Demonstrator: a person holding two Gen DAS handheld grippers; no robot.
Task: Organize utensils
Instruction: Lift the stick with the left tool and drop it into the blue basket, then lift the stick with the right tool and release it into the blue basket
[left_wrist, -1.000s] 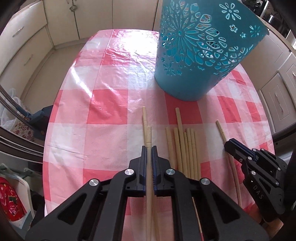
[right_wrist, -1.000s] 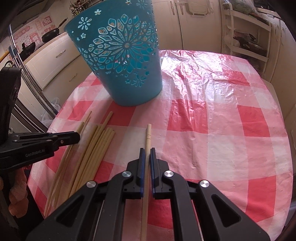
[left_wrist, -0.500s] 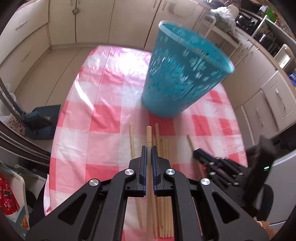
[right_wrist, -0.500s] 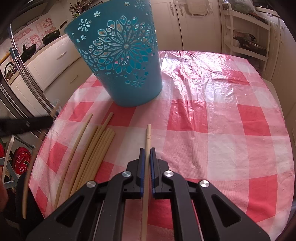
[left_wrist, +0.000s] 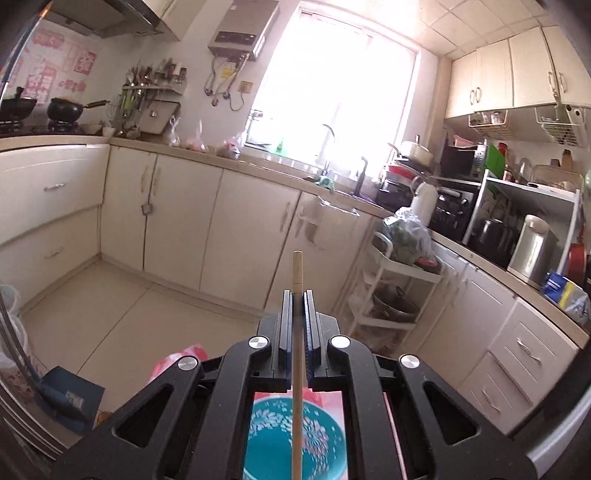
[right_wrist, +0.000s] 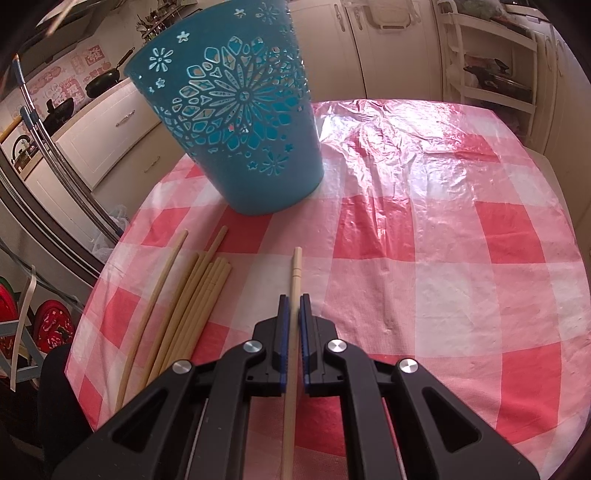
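My left gripper (left_wrist: 297, 295) is shut on a wooden chopstick (left_wrist: 297, 273) and is raised high, pointing across the kitchen. Straight beneath it, seen through its frame, is the open top of the teal cut-out basket (left_wrist: 269, 443), with the chopstick's lower part running over it. My right gripper (right_wrist: 294, 299) is shut on a second chopstick (right_wrist: 296, 266), low over the red-and-white checked tablecloth (right_wrist: 424, 240). The basket (right_wrist: 236, 122) stands upright at the back left. Several loose chopsticks (right_wrist: 192, 295) lie on the cloth left of the right gripper.
Cream cabinets (left_wrist: 207, 229) and a counter with a sink under a bright window ring the room. A white trolley rack (left_wrist: 391, 291) stands at the right. The table's left edge (right_wrist: 96, 273) drops off beside the loose chopsticks, with a metal rack beyond it.
My left gripper has risen well above the table with its chopstick and tilted up, so its view went from the tablecloth to the kitchen with the basket below. The right gripper has stayed put.
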